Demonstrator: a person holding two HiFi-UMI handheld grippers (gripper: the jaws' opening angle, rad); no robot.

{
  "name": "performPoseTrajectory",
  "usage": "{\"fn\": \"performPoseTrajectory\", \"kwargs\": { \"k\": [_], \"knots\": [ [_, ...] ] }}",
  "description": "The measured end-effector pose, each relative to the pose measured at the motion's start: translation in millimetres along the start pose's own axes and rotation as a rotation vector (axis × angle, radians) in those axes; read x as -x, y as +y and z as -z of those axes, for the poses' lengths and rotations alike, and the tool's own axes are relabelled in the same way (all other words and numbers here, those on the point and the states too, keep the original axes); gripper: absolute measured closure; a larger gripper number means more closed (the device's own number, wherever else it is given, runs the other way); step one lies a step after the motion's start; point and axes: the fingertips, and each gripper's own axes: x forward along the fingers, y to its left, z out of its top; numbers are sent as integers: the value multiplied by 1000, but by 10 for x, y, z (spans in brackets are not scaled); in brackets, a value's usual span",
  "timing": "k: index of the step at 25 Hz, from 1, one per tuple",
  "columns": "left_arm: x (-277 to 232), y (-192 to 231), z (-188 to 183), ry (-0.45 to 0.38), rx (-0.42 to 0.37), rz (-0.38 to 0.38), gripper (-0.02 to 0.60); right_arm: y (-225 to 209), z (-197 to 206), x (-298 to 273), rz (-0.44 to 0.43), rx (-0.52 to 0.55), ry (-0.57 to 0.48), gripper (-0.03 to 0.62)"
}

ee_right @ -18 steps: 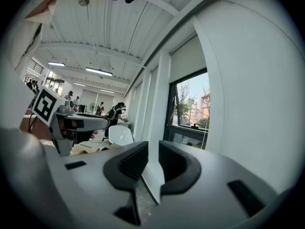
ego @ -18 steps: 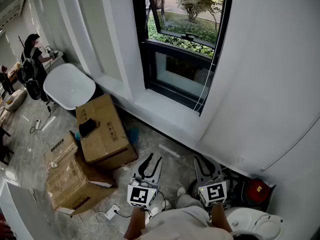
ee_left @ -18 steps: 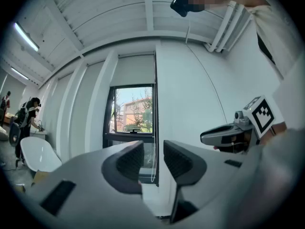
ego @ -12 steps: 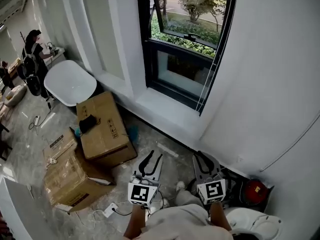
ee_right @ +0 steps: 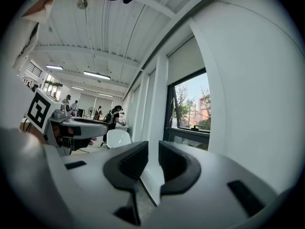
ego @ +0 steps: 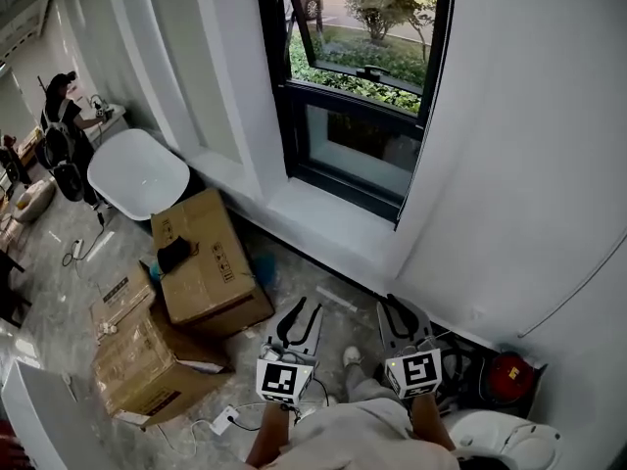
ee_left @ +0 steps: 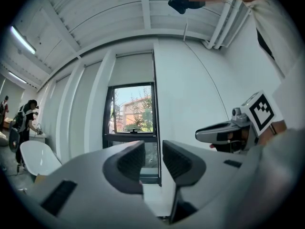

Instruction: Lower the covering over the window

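Hanging raised, blind, bottom edge horizontal

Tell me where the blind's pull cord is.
In the head view, the pull cord hangs down the right edge of the window, beside its black frame, and ends near the white sill.

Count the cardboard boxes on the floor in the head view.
3: large box below the window, small box left of it, wrapped box nearest the camera. Others may be hidden.
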Motion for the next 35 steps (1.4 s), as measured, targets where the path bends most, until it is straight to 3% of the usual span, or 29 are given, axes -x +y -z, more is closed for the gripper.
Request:
{"fn": "performPoseTrajectory", "kwargs": {
  "k": [6,21,35],
  "knots": [
    [-494,191,195,41,-21,-29,460,-303,92,-504,-33,-21,0,543],
    [-1745,546,125,59,-32,-101,471,-1044,52,-1615,-150,-36,10,546],
    [-2328,596,180,99,-53,-149,473,-1515,150,-2071,-205,-87,10,560]
  ]
}}
